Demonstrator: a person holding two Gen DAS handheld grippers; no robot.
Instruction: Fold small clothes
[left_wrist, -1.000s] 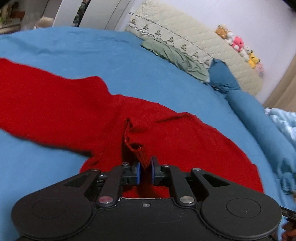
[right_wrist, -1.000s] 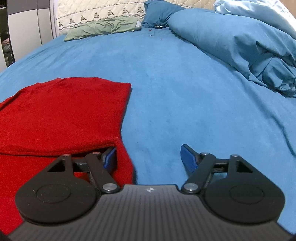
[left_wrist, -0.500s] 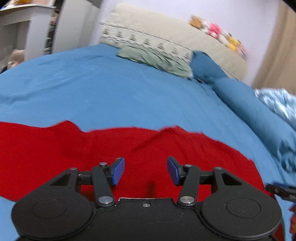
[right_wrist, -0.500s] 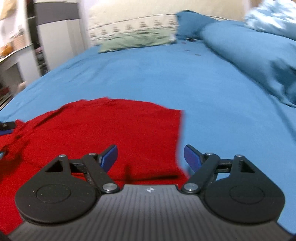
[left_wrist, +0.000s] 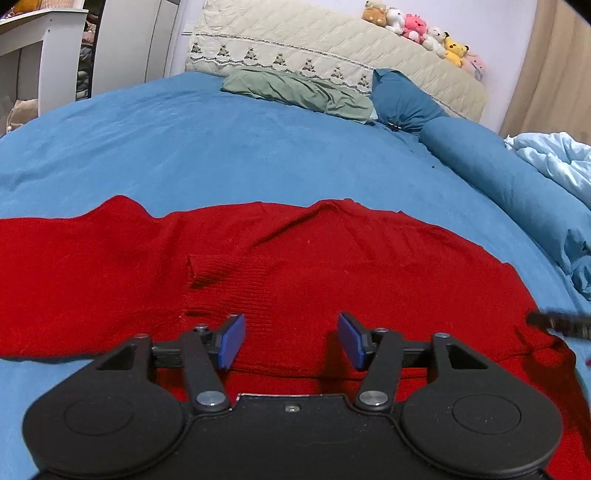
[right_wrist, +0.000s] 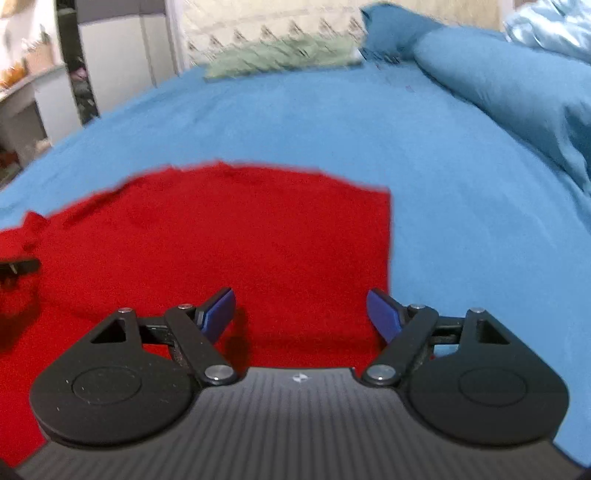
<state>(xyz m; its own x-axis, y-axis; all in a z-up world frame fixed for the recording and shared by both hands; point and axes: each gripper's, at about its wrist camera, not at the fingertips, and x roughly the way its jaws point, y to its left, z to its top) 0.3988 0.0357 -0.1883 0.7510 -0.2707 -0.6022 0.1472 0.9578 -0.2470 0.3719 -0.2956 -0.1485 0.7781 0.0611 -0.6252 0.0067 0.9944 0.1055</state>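
A red knit sweater (left_wrist: 303, 266) lies spread on the blue bed sheet (left_wrist: 221, 155), one sleeve reaching left and a small folded flap near its middle. My left gripper (left_wrist: 291, 341) is open and empty just above the sweater's near part. In the right wrist view the sweater (right_wrist: 240, 240) fills the lower left, with its straight right edge under my right gripper (right_wrist: 301, 314), which is open and empty above the cloth. The tip of the other gripper (left_wrist: 557, 323) shows at the right edge of the left wrist view.
A rolled blue duvet (left_wrist: 517, 192) and a pale blue blanket (left_wrist: 554, 155) lie on the right. A green pillow (left_wrist: 295, 92), a blue pillow (left_wrist: 402, 99) and a quilted headboard with plush toys (left_wrist: 417, 29) are at the back. White furniture (left_wrist: 33, 62) stands on the left.
My left gripper has let go of the sweater fold it pinched and opened wide. Both grippers have pulled back and shifted; the right one now hovers over the sweater's right edge.
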